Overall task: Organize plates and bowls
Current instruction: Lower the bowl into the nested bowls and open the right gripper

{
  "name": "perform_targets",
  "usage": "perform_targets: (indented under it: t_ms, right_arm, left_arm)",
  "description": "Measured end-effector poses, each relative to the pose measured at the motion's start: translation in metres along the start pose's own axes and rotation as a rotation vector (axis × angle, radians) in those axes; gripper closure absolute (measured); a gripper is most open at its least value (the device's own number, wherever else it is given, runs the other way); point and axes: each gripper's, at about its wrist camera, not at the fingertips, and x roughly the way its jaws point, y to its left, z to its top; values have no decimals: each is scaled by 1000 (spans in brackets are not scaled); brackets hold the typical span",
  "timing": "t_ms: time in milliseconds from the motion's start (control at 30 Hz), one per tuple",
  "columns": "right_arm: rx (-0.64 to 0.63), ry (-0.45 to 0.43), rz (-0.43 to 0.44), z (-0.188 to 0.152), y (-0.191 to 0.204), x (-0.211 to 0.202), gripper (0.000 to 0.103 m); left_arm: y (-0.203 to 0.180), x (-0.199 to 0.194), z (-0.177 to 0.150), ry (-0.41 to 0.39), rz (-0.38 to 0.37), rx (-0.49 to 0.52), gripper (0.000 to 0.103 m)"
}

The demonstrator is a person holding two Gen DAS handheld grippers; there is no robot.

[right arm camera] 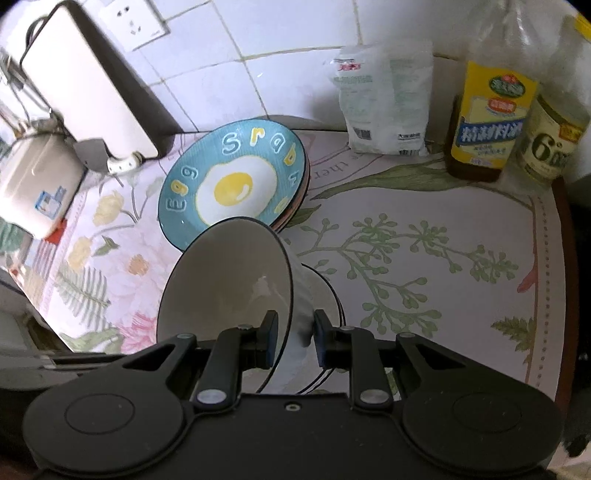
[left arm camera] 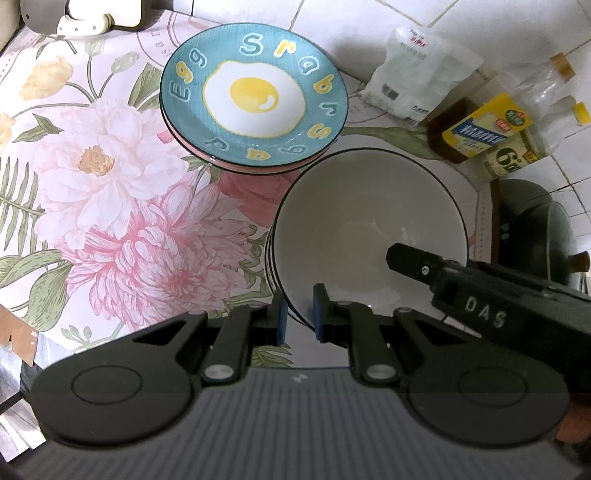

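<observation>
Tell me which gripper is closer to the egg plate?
Left, though narrowly. The left gripper grips the bowl's rim on the side facing the egg plate; the right gripper holds the rim farther away.

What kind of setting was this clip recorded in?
Most likely a home kitchen counter: a floral tablecloth against a white tiled wall, condiment bottles and a bag of seasoning at the back, plus stacked egg plates and white bowls.

White tiled wall (right arm camera: 258, 40) with socket (right arm camera: 135, 22), floral tablecloth (left arm camera: 92, 166).
</observation>
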Motion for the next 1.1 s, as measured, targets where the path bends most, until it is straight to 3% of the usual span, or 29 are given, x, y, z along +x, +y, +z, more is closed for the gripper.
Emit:
perform_targets:
  t_ms: [433, 667, 1100]
  right_arm:
    - [-85, 10, -52, -3, 5, 14, 77]
    - [-165, -41, -146, -7, 12, 13, 76]
    - [-69, -153, -61, -20, 3, -25, 72]
  left_arm:
    - [0, 13, 5, 50, 30, 27, 89]
    - [-5, 12, 2, 38, 19, 71, 81]
    - [2, -19, -9, -2, -39, 68, 80]
